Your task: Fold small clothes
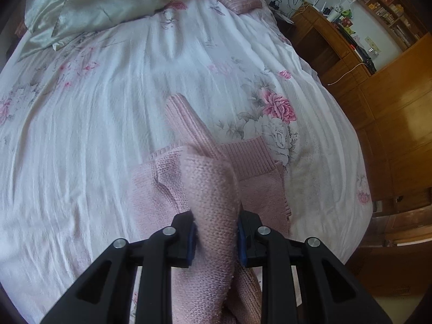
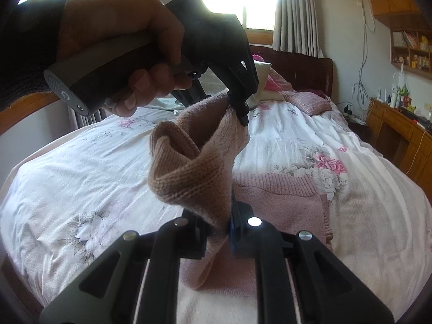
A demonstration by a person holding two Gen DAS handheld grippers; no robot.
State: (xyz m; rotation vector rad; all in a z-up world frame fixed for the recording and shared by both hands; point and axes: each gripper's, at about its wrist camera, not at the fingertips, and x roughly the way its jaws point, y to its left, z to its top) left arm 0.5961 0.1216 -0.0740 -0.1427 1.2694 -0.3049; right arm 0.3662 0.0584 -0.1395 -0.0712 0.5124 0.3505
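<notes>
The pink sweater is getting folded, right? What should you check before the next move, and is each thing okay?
1. Left gripper pinching the pink sweater: ok, knit sits between its blue pads.
2. Right gripper pinching the sweater: ok, cloth is clamped there.
3. Held edge lifted off the bedspread: ok, it hangs between both grippers.
4. Rest of the sweater lying flat: ok, the ribbed hem rests flat on the bed.
5. Landing spot free: ok, only bedspread around; the satin pillow is far off.
6. Held edge straight: not ok, it curls and droops.
</notes>
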